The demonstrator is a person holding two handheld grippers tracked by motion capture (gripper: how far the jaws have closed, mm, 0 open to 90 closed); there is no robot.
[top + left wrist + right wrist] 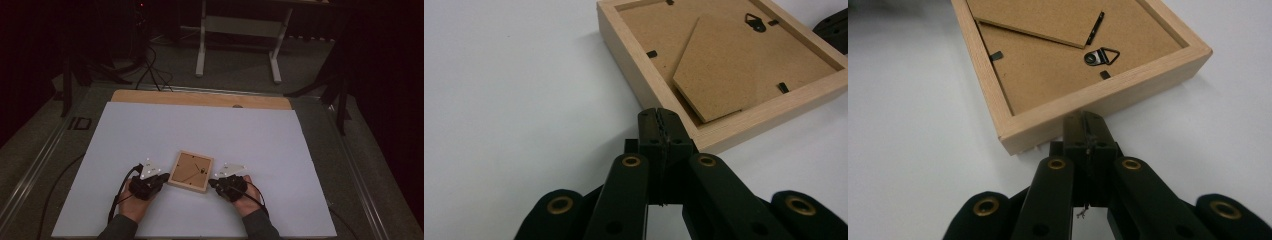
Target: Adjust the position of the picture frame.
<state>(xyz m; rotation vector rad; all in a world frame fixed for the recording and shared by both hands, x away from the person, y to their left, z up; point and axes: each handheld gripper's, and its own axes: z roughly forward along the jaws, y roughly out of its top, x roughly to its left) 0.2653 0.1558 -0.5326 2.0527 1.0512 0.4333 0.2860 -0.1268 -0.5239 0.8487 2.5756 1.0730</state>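
Note:
A light wooden picture frame [190,171] lies face down on the white table sheet [200,130], its brown backing board with a fold-out stand and a black hanging ring upward. My left gripper [163,177] is shut, with nothing between its jaws, its tips at the frame's left side. In the left gripper view the closed tips [659,122] sit right at the frame's [724,70] near rail. My right gripper [212,183] is also shut and empty at the frame's right side. In the right gripper view its tips [1087,125] meet the frame's [1073,65] edge.
The sheet covers a wooden tabletop [200,98] whose far edge shows. A white table stand [240,35] and cables [150,70] are on the floor beyond. A cable trails back from each gripper beside the forearms.

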